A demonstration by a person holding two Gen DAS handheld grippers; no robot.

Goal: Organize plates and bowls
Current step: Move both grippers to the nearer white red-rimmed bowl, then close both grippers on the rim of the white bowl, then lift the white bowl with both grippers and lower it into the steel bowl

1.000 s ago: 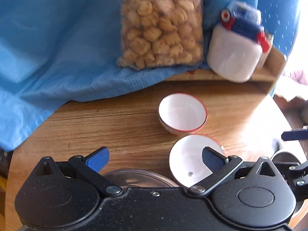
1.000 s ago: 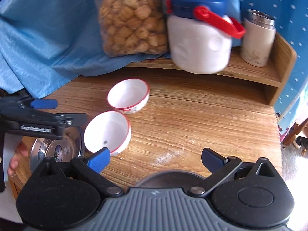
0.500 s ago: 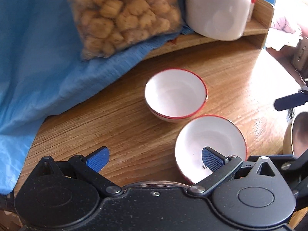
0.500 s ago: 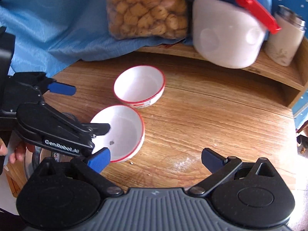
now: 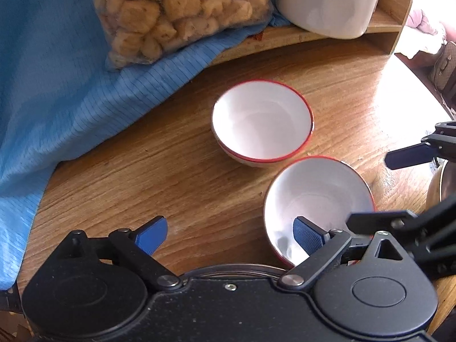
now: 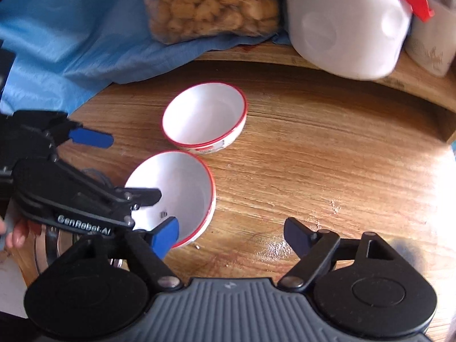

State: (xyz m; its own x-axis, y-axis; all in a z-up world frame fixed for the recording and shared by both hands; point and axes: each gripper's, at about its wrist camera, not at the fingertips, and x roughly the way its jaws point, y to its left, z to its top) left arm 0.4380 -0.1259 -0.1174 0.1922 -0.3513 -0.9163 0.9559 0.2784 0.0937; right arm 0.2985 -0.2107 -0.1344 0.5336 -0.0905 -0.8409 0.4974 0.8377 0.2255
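Note:
Two white bowls with red rims stand on the round wooden table. The far bowl shows a double rim, as if two are nested. The near bowl stands alone and touches it. My left gripper hangs over the near bowl's left side, jaws closing; one finger is inside the bowl, the other over bare table, and neither pad presses. My right gripper is also closing, its left fingertip at the near bowl's front rim, its right one over wood.
A metal plate lies under the left gripper, by a person's hand. A metal bowl sits at the right edge. At the back are blue cloth, a snack bag, a white jug and a canister.
Both grippers have come down and closer to the bowls, which now look larger. Their jaws have narrowed a little. The bowls have not moved.

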